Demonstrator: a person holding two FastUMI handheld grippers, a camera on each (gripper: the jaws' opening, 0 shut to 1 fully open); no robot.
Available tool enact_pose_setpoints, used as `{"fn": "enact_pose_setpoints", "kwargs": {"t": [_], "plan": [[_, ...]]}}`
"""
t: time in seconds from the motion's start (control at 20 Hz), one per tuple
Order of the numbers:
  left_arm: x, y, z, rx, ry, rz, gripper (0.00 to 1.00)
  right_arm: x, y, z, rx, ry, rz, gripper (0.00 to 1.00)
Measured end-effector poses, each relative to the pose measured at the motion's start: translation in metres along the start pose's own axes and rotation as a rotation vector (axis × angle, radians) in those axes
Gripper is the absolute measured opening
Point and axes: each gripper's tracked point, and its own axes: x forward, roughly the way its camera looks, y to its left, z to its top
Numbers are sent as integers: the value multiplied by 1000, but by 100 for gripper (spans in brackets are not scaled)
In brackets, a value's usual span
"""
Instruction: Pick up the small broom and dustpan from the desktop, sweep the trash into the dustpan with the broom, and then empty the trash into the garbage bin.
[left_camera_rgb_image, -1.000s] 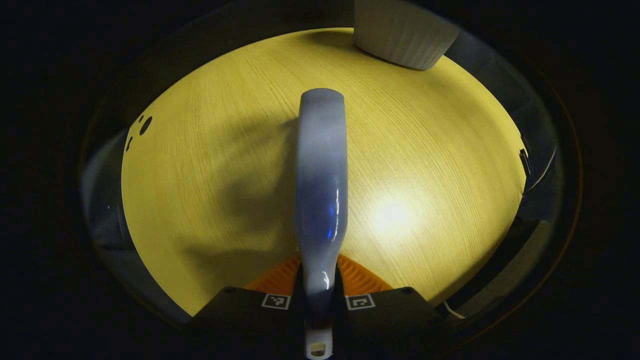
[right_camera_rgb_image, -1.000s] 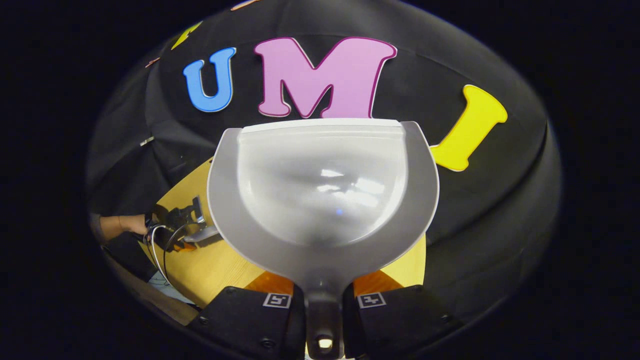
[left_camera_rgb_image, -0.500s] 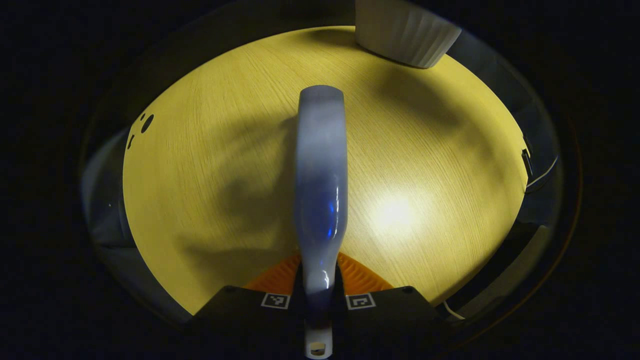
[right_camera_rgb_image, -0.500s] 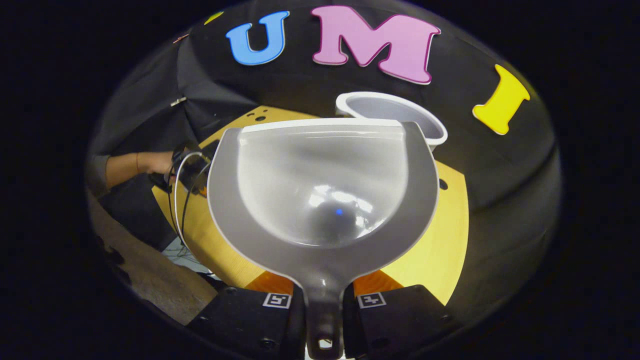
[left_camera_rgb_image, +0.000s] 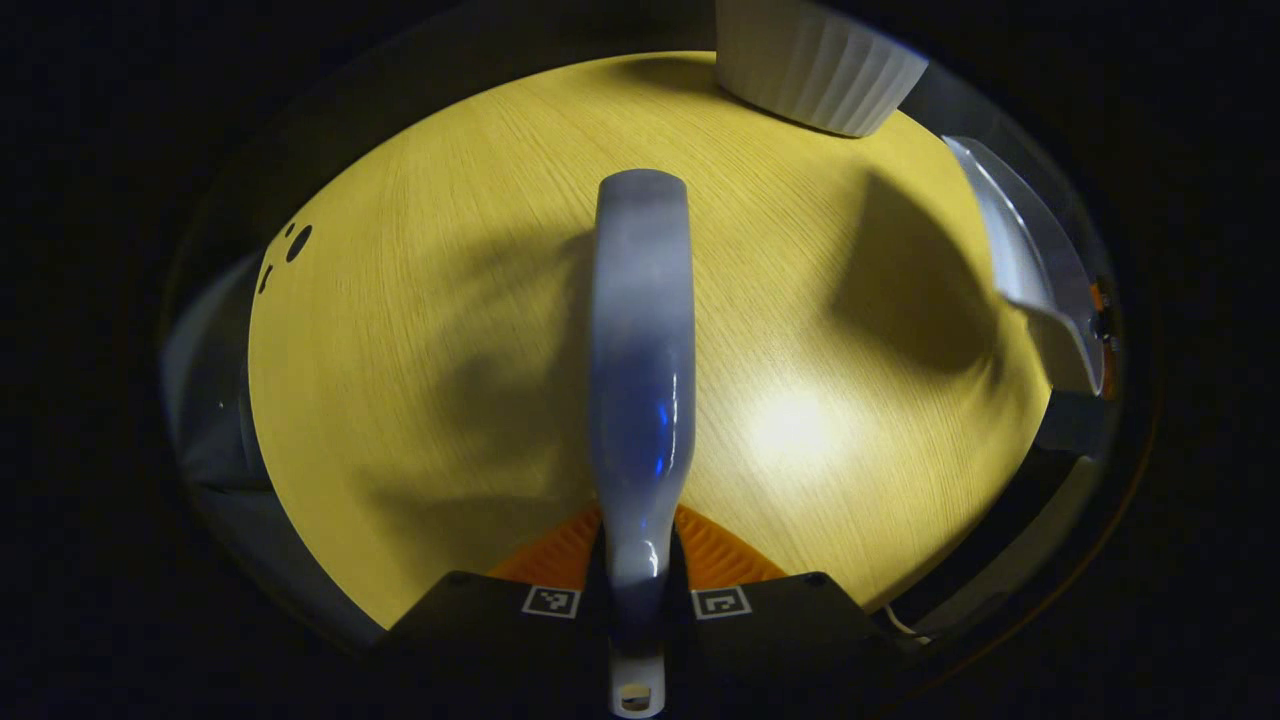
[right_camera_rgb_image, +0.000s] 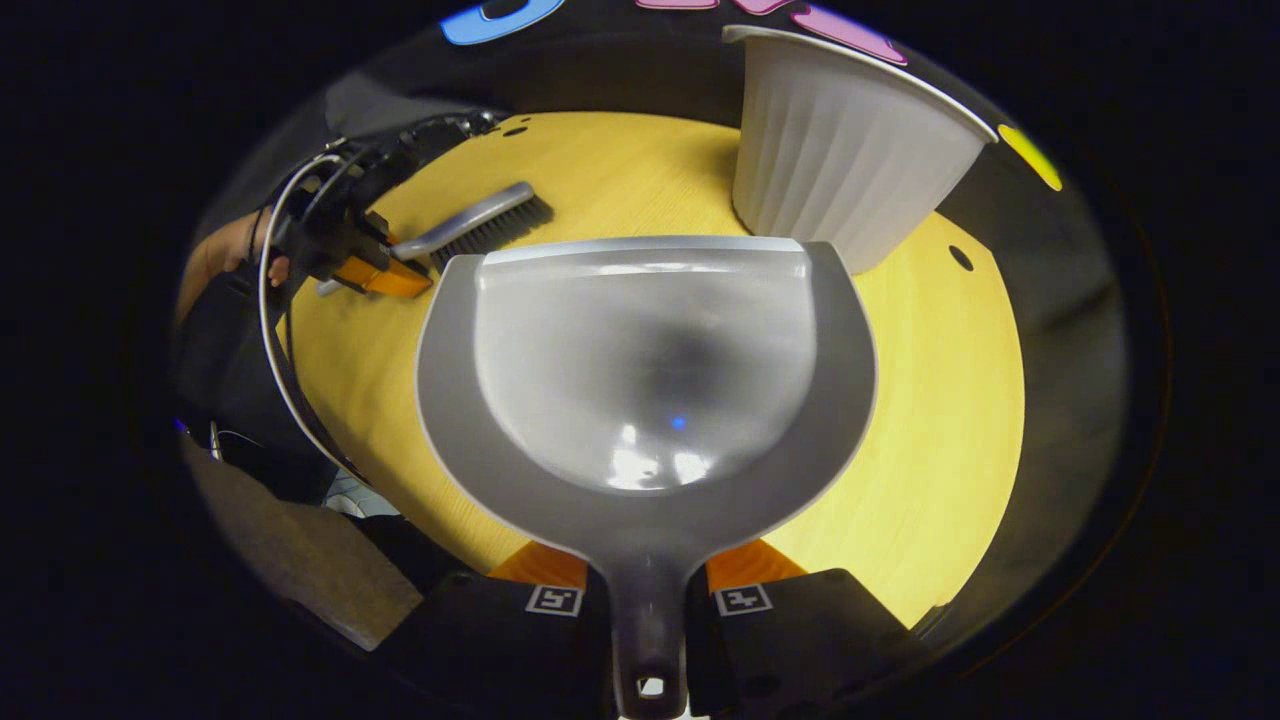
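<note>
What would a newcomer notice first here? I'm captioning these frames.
The grey dustpan, gripped by its handle in the right gripper, looms over the yellow table. Beyond it stands the white ribbed bin. At left, the left gripper holds the broom.

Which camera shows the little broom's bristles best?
The right gripper view: the broom lies side-on over the table, dark bristles showing. The left gripper view, from the left gripper holding it, shows its back.
</note>
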Motion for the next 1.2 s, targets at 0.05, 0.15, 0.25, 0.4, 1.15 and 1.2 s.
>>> {"fn": "enact_pose_setpoints", "kwargs": {"t": [0.05, 0.15, 0.25, 0.4, 1.15, 1.2], "plan": [[0, 0, 0, -1, 1, 1, 26, 8, 2, -2, 2, 17, 1, 33], [0, 0, 0, -1, 4, 3, 27, 19, 6, -4, 13, 45, 6, 33], [0, 0, 0, -1, 5, 5, 27, 29, 10, -8, 28, 76, 6, 33], [0, 0, 0, -3, 4, 9, 27, 39, 9, -9, 38, 106, -9, 33], [-2, 7, -2, 69, 46, 62, 30, 46, 20, -12, 79, 133, 22, 43], [-2, 7, -1, 74, 49, 61, 30, 46, 21, -12, 86, 133, 26, 36]]}}
